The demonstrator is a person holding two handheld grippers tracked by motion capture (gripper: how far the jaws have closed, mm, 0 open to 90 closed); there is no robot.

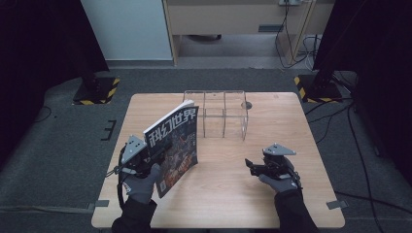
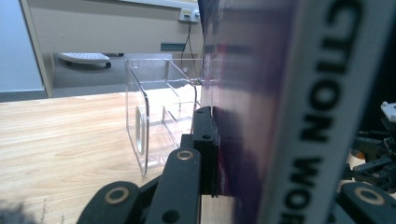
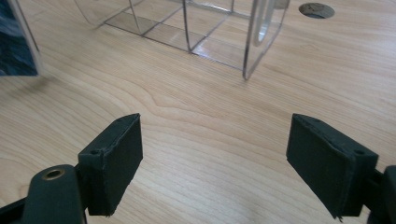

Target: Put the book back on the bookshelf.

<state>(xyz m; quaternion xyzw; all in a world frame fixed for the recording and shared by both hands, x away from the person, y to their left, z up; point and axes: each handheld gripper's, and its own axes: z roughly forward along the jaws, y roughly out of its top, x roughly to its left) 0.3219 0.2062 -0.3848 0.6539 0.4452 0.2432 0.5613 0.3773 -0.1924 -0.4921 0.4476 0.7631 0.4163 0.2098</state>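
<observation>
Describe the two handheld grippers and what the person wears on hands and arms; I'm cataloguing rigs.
Both hands wear grey knit gloves, the left hand and the right hand, with dark sleeves behind them. The left gripper and right gripper are black, each topped by a grey three-cornered plate, with black cable trailing. The right gripper's pads are blocky, matt black; brass-coloured rivets mark the linkages.

Wide-apart tongs (image 3: 215, 163) over bare wooden table (image 3: 196, 116), clear acrylic rack (image 3: 196, 28) beyond, magazine corner (image 3: 16, 46) at left.
</observation>
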